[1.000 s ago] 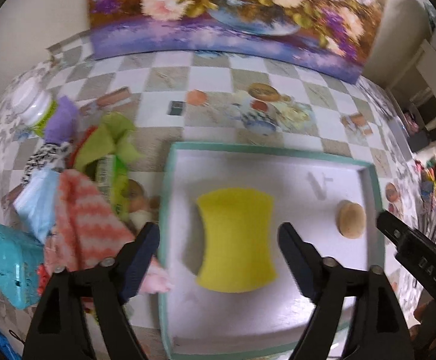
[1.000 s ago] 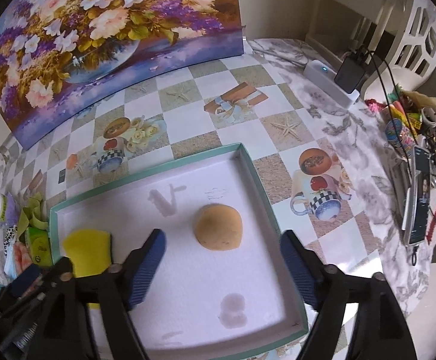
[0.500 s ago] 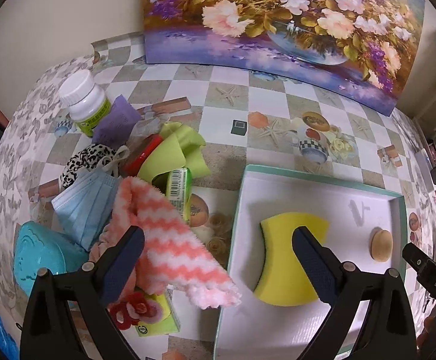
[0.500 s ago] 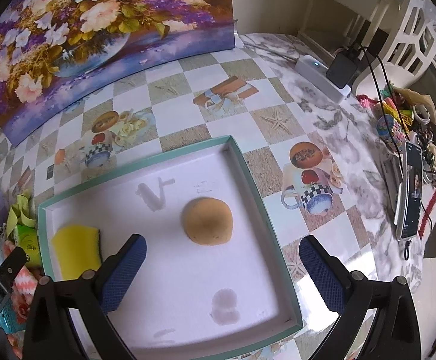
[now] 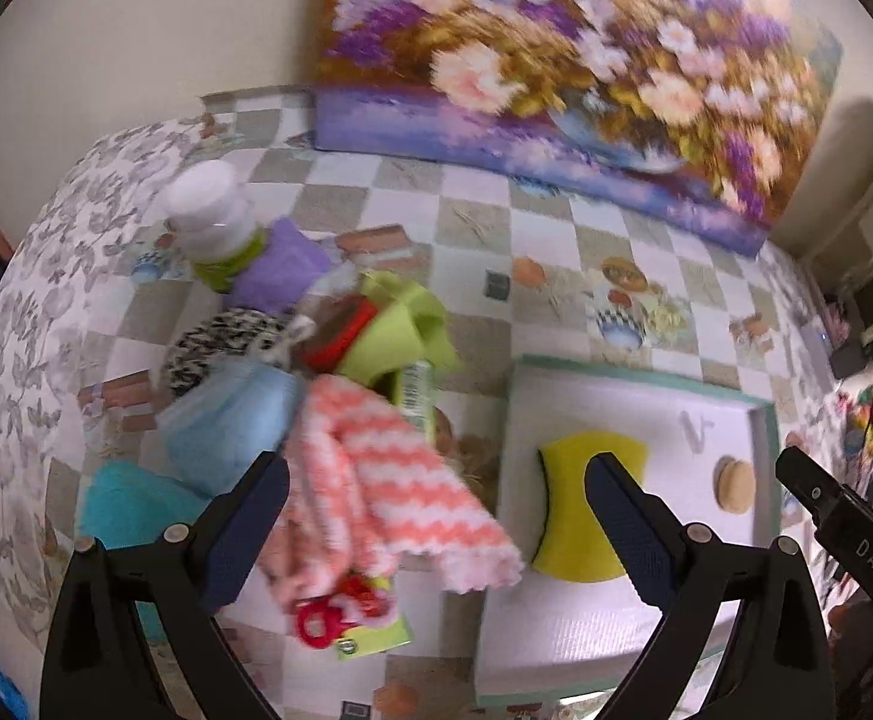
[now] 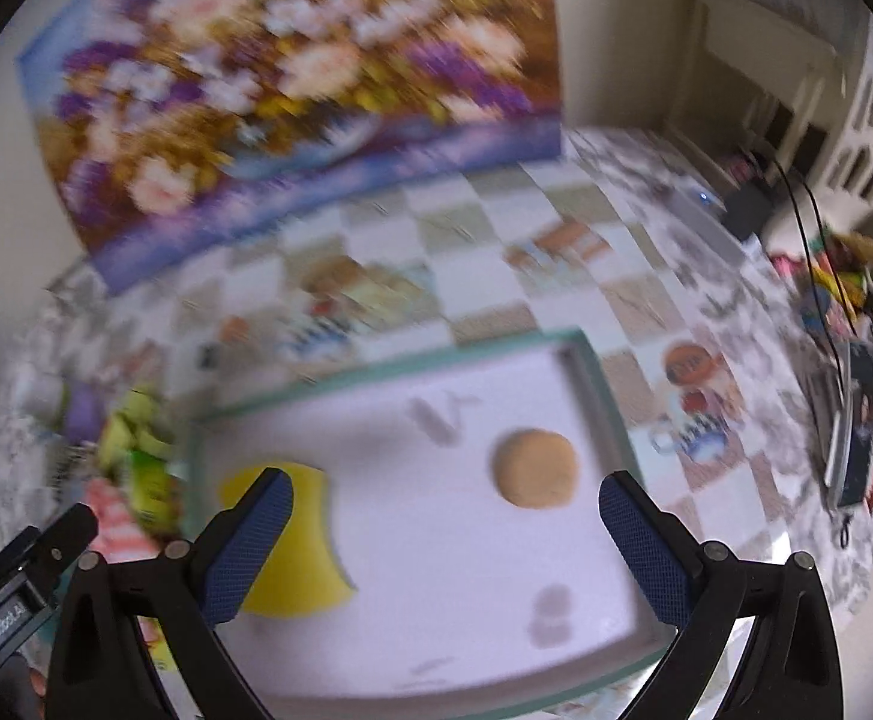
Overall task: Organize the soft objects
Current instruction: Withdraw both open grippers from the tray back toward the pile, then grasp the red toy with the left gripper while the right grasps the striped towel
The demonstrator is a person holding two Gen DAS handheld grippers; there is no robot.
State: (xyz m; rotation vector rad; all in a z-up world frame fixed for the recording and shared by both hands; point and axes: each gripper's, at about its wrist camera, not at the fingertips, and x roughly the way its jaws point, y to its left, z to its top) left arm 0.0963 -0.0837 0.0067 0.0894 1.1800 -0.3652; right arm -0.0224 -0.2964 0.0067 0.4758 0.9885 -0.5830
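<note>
A white tray with a teal rim holds a yellow sponge and a round tan puff. Left of the tray lies a pile of soft things: a pink-and-white striped cloth, a blue face mask, a green cloth and a purple cloth. My left gripper is open and empty above the striped cloth. My right gripper is open and empty above the tray.
A white pill bottle stands at the far left. A teal object lies beside the pile. A flower painting leans on the back wall. A phone and cables lie at the table's right edge.
My left gripper has moved left from over the sponge to over the striped cloth. My right gripper has drawn back and shifted; both views are blurred by motion.
</note>
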